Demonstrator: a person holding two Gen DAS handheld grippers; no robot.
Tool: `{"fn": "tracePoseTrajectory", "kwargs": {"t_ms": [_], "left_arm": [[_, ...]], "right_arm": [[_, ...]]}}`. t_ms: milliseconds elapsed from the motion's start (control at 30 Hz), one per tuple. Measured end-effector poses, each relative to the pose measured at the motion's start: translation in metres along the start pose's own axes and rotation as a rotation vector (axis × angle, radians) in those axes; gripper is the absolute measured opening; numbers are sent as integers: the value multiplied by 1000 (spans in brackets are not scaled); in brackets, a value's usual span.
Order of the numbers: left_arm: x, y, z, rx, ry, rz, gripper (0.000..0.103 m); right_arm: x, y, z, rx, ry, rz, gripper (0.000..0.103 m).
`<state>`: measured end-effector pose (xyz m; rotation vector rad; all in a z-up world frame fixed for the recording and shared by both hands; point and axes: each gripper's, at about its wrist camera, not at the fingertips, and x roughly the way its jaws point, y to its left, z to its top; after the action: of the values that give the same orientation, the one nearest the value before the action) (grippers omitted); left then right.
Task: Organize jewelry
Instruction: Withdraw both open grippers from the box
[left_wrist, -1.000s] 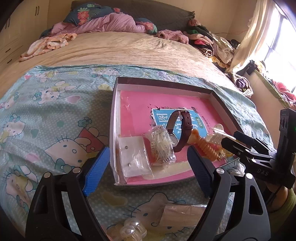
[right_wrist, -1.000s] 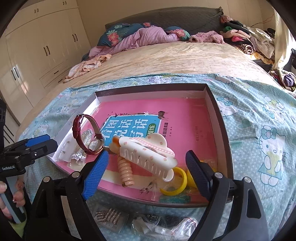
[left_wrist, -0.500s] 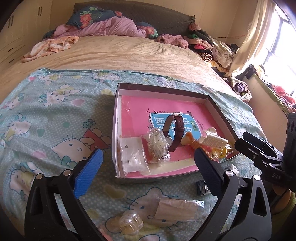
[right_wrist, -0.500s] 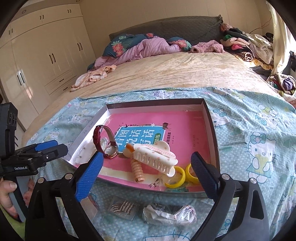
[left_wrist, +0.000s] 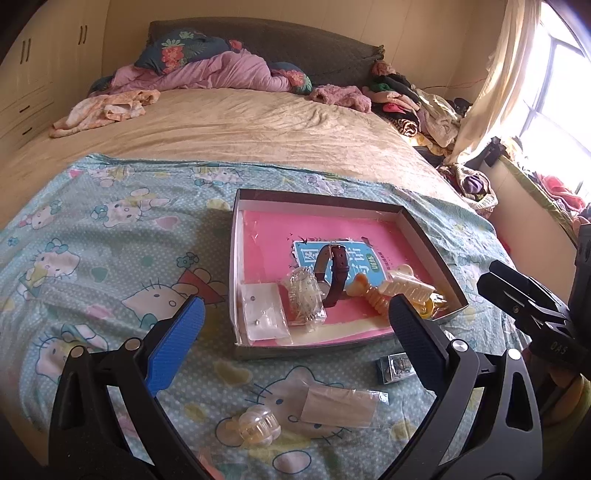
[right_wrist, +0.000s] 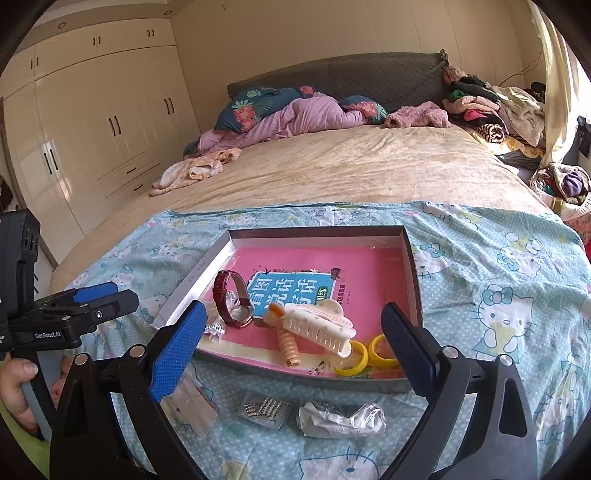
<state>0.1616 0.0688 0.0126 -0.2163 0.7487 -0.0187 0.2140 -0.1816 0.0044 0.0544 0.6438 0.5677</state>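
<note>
A shallow grey box (left_wrist: 428, 236) (right_wrist: 412, 258) with a pink floor lies on the Hello Kitty sheet. In it are a maroon watch (left_wrist: 334, 275) (right_wrist: 231, 302), a cream claw clip (left_wrist: 404, 286) (right_wrist: 319, 326), an orange spiral tie (right_wrist: 288, 345), two yellow rings (right_wrist: 365, 356) and clear earring bags (left_wrist: 264, 312). On the sheet before the box lie a small stud packet (left_wrist: 395, 365) (right_wrist: 264, 408), flat bags (left_wrist: 340, 406) and a clear clip (left_wrist: 255, 428). My left gripper (left_wrist: 291, 339) and right gripper (right_wrist: 293, 339) are open, empty, held back from the box.
A crumpled clear bag (right_wrist: 340, 421) lies near the box's front edge. The beige bed (left_wrist: 240, 125) runs behind, with pillows and clothes piled at the headboard. A wardrobe (right_wrist: 92, 122) stands on the left, a window with a curtain (left_wrist: 491, 85) on the right.
Both grippers have pulled back and up from the box, so it looks smaller and farther. The claw clip lies in the box. More items on the sheet show.
</note>
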Motion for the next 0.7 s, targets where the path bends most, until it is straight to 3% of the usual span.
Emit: {"fn": "tracePoseTrajectory", "kwargs": {"t_ms": [700], "left_arm": [[-44,-6,-5,14,-67,2,93]], "right_arm": [[-54,13,3,-36,-87,-1,95]]}}
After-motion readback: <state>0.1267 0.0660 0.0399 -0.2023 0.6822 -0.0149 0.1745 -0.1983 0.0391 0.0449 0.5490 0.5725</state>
